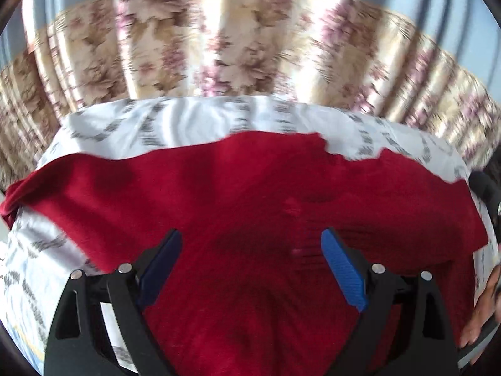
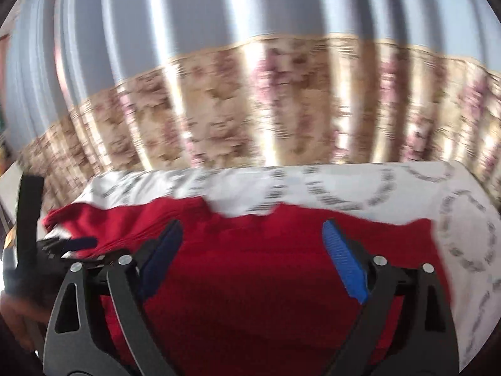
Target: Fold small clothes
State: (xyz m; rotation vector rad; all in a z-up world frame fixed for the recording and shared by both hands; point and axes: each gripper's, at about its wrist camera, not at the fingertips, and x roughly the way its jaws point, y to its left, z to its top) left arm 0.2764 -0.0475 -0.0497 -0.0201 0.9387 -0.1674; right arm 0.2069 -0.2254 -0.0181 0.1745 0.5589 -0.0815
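A dark red knit garment (image 1: 250, 194) lies spread across a white sheet printed with grey rings (image 1: 188, 119). My left gripper (image 1: 252, 238) hovers over its middle, blue pads wide apart, nothing between them. In the right wrist view the same red garment (image 2: 250, 250) fills the lower half. My right gripper (image 2: 252, 230) stands open above it with nothing pinched. The left gripper's fingers (image 2: 72, 242) show at the left edge there, over the garment's left end. The person's hand (image 1: 483, 307) and part of the right gripper sit at the right edge of the left wrist view.
A floral beige and pink curtain (image 1: 235, 47) hangs behind the far edge of the sheet, with a grey-blue curtain (image 2: 219, 6) above it. White sheet (image 2: 454, 219) lies bare to the right of the garment and along its far side.
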